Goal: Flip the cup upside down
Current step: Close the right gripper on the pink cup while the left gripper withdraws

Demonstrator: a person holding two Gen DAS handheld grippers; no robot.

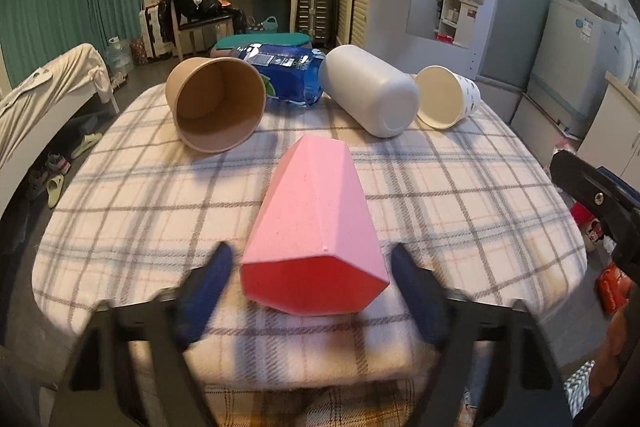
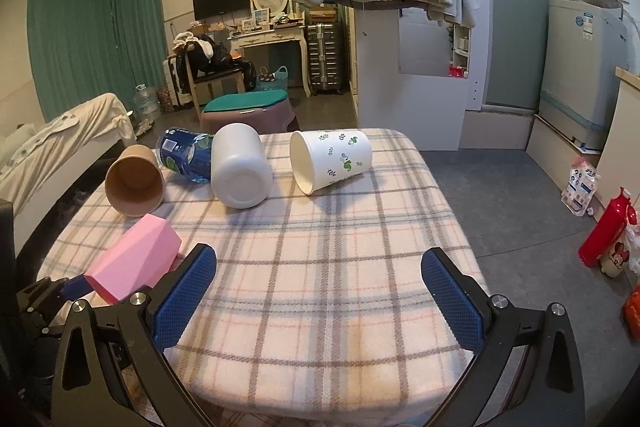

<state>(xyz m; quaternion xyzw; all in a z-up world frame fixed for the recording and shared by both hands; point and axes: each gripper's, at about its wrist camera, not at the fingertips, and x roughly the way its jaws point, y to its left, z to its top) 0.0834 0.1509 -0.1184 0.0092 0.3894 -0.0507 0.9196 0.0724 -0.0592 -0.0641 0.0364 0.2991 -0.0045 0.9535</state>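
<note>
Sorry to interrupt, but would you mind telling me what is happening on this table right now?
A person is working with a handheld gripper in each hand at a table covered in a plaid cloth. Five cups lie on their sides. The left gripper is open, its fingers on either side of the pink cup near its base, not yet closed on it. The right gripper is open over bare cloth, holding nothing. The brown cup, blue cup, plain white cup and leaf-patterned cup lie untouched farther back.
</note>
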